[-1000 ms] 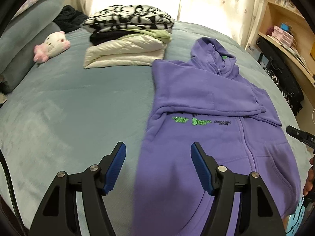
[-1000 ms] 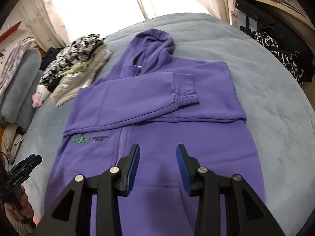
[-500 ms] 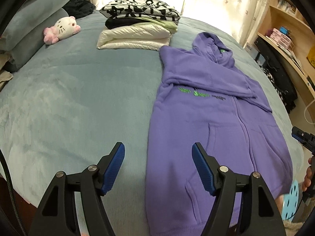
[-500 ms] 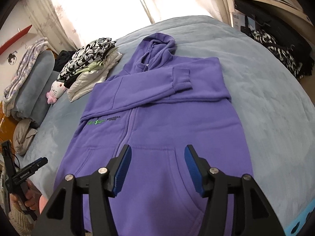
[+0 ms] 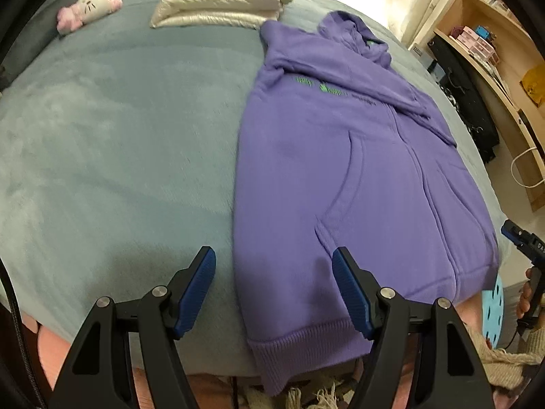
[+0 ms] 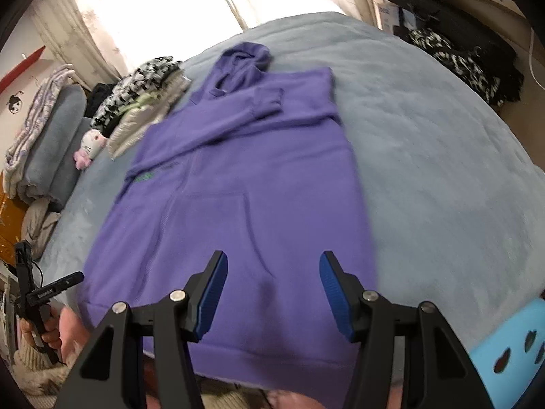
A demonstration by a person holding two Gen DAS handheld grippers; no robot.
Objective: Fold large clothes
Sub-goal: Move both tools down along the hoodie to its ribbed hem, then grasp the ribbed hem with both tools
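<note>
A purple hoodie (image 5: 340, 156) lies flat and face up on the grey-blue bed (image 5: 119, 136). Its sleeves are folded across the chest and its hood (image 6: 245, 58) points to the far end. My left gripper (image 5: 272, 259) hovers open over the hoodie's near left corner by the ribbed hem (image 5: 299, 347). Nothing is between its blue pads (image 5: 197, 289). My right gripper (image 6: 272, 260) stands open above the hem (image 6: 272, 358) near the hoodie's right side, also holding nothing. Each view catches the other gripper at its edge.
A stack of folded clothes (image 5: 221, 10) and a white plush toy (image 5: 88, 3) sit at the bed's far left. Pillows (image 6: 51, 143) lie beyond them. Wooden shelves (image 5: 494, 68) and dark patterned clothes (image 6: 470, 64) line the right side. A light blue perforated object (image 6: 511, 341) is by the near edge.
Both grippers have drawn back toward the near edge of the bed, so the hoodie's hem has come into view. The right jaws have widened.
</note>
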